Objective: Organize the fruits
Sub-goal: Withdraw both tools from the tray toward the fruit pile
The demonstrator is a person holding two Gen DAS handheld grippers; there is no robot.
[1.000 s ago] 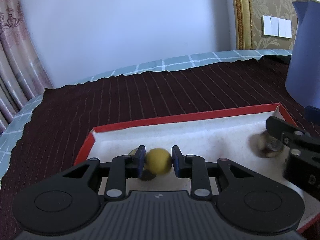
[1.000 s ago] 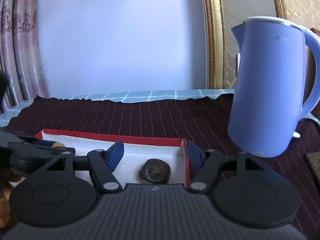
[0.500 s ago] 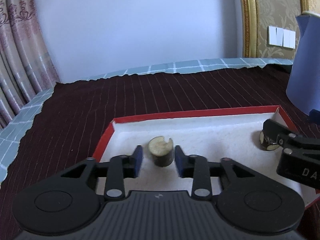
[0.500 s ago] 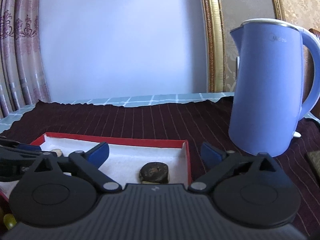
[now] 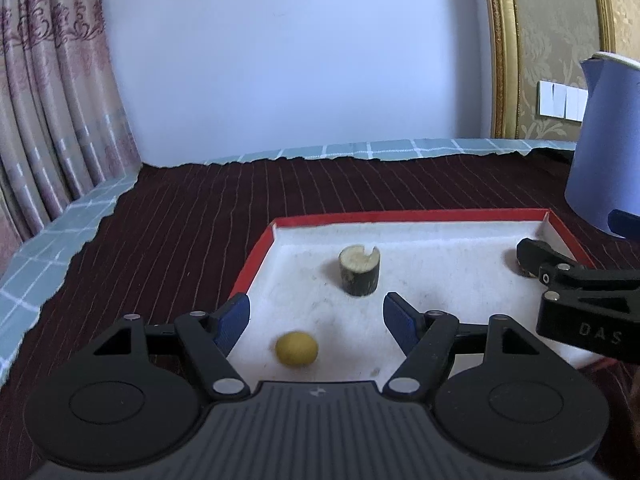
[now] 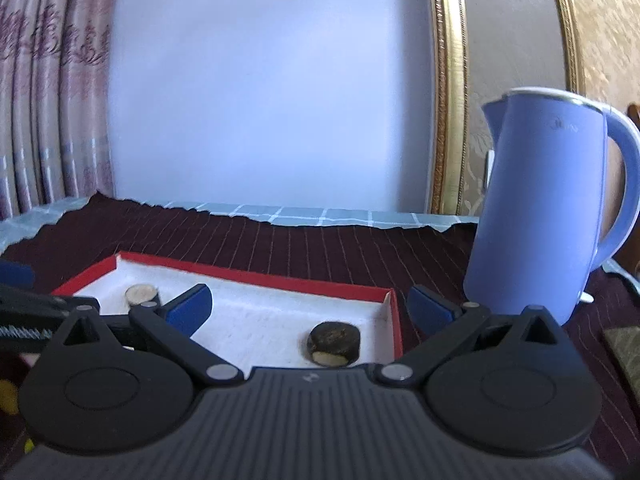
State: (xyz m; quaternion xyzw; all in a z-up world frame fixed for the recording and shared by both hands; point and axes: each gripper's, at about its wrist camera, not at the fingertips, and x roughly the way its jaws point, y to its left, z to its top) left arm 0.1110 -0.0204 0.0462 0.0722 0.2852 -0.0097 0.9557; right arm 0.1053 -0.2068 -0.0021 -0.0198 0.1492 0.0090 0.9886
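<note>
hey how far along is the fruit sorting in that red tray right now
Done: three pieces lie in the red tray: a yellow fruit, a cut stub and a dark piece. In hand: nothing; the left gripper and right gripper have just been opening, holding nothing. Left: something yellow outside the tray.

Your blue plastic kettle (image 5: 604,152) runs off the right edge of the left wrist view, handle unseen. There the right gripper's black finger (image 5: 560,272) covers most of the dark round fruit piece (image 5: 520,266) in the red-rimmed white tray (image 5: 400,216). In the right wrist view, the small yellow bits (image 6: 8,398) at lower left are too cut off to identify, and the olive object (image 6: 624,350) at right is clipped.
</note>
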